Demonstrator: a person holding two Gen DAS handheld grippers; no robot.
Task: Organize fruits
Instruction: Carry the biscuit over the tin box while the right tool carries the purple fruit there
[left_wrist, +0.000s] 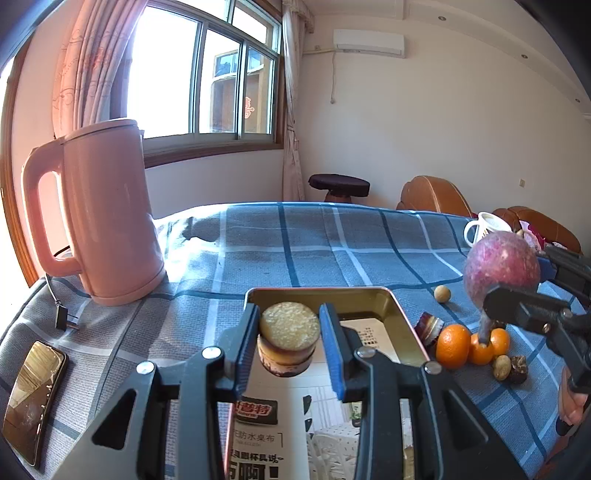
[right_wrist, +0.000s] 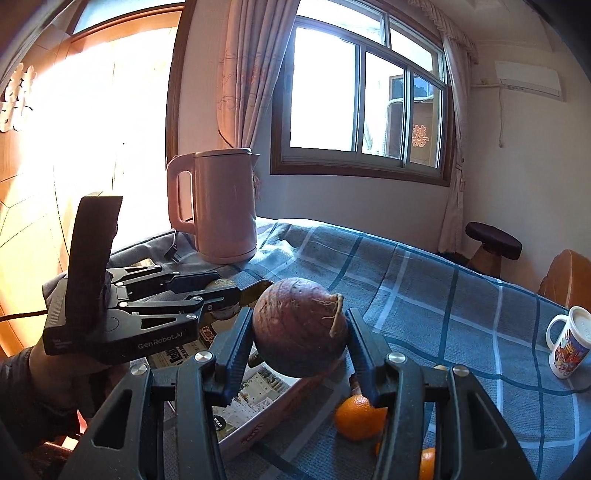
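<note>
A round, rough purple root (right_wrist: 301, 326) sits clamped in the right gripper (right_wrist: 300, 332) above the shallow metal tin (left_wrist: 402, 325), whose paper-lined bottom shows beneath a stubby cut cylinder (left_wrist: 288, 341) pinched by the left gripper (left_wrist: 289, 341).
</note>
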